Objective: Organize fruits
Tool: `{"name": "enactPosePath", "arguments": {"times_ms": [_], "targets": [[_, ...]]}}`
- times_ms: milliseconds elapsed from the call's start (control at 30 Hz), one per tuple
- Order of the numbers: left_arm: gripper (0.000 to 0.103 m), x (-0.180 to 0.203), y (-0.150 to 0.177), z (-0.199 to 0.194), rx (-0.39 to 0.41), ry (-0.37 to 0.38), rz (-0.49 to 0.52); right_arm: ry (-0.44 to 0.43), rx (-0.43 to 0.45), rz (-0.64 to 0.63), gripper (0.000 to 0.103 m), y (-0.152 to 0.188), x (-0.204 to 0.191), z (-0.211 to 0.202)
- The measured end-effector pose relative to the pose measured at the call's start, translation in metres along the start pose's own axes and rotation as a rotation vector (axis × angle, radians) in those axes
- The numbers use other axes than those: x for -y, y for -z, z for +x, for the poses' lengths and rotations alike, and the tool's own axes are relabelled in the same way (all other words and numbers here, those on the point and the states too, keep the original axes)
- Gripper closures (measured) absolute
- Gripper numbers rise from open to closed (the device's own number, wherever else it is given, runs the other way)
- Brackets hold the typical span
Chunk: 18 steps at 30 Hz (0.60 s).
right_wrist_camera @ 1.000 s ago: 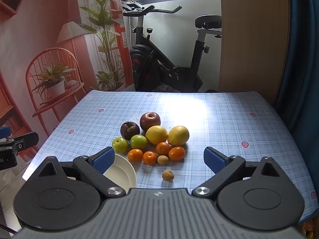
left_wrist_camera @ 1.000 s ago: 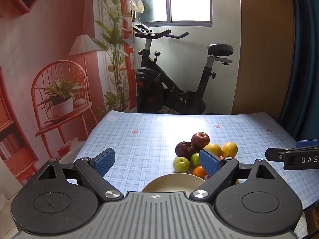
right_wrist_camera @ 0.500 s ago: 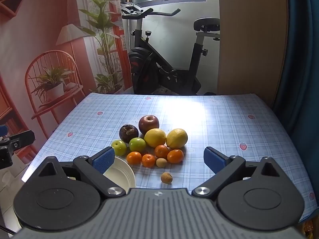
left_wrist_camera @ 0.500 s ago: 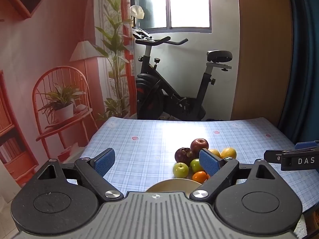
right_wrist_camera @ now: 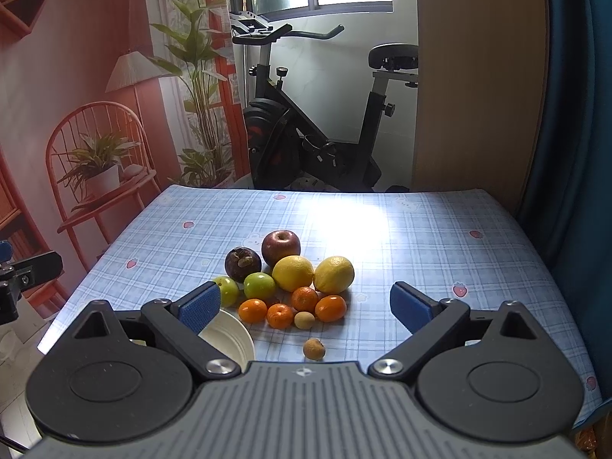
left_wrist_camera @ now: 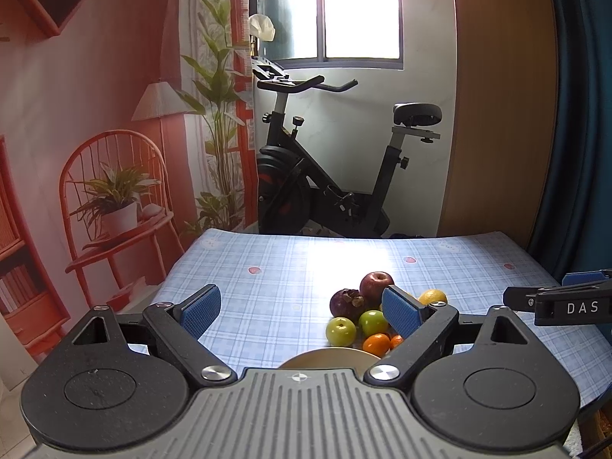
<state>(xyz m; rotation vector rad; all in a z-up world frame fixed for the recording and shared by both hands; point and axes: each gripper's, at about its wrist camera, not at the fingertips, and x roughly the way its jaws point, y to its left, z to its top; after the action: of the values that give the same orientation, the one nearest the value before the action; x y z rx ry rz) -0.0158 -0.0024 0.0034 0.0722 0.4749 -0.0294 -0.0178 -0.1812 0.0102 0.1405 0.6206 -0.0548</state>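
A heap of fruit lies mid-table: a red apple [right_wrist_camera: 280,246], a dark mangosteen [right_wrist_camera: 242,264], two lemons [right_wrist_camera: 333,273], two green fruits [right_wrist_camera: 259,285], several small oranges [right_wrist_camera: 305,298] and two small brown fruits [right_wrist_camera: 314,348]. A white plate [right_wrist_camera: 228,338] lies at the heap's near left; its rim shows in the left wrist view [left_wrist_camera: 325,356]. My right gripper [right_wrist_camera: 305,308] is open and empty, above the near table edge, facing the heap. My left gripper [left_wrist_camera: 302,308] is open and empty, left of the heap; the apple [left_wrist_camera: 376,283] shows beside its right finger.
The table has a blue checked cloth [right_wrist_camera: 420,237]. An exercise bike [right_wrist_camera: 306,130] stands behind the far edge. A blue curtain [right_wrist_camera: 573,114] hangs at the right. The right gripper's finger [left_wrist_camera: 554,302] shows at the left wrist view's right edge.
Both grippers have pulled back and tilted up a little; the fruit sits lower in the left view. Both stay open. No fruit has moved.
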Motion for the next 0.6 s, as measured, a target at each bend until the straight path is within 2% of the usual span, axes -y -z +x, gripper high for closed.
{"name": "enactPosePath", "arguments": {"times_ms": [600], "targets": [[0.010, -0.0004, -0.0002, 0.0034, -0.012, 0.001, -0.007, 0.009, 0.011, -0.006, 0.006, 0.0008, -0.0013, -0.0032]]}}
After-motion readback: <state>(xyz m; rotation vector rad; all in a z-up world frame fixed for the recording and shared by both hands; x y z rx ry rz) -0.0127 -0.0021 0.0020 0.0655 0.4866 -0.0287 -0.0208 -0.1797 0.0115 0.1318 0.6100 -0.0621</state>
